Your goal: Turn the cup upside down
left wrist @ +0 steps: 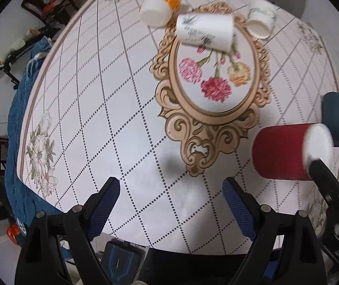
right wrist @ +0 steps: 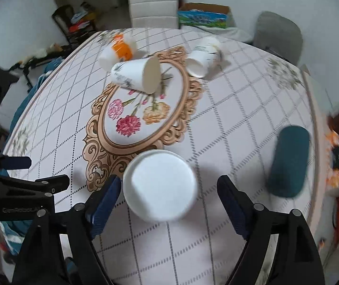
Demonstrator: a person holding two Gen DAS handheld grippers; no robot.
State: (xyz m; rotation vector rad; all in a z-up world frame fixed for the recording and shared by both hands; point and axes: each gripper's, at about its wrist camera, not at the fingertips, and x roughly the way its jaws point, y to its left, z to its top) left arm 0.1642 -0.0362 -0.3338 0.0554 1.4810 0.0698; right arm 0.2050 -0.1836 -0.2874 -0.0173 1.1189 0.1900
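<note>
A red paper cup (left wrist: 281, 150) lies on its side at the right of the left wrist view, its white base toward my right gripper, whose finger (left wrist: 323, 178) is at that base. In the right wrist view I see the cup's white base (right wrist: 161, 186) between my right gripper's (right wrist: 171, 194) open fingers, near the left pad; contact is unclear. My left gripper (left wrist: 171, 201) is open and empty above the tablecloth, left of the red cup.
Three more cups lie on their sides at the far end: an orange-and-white one (left wrist: 158, 4), a white printed one (left wrist: 205, 32) and another white one (left wrist: 262, 19). A teal cup (right wrist: 288, 163) lies at the right. The table edge (left wrist: 26, 123) runs along the left. Chairs (right wrist: 154, 4) stand behind.
</note>
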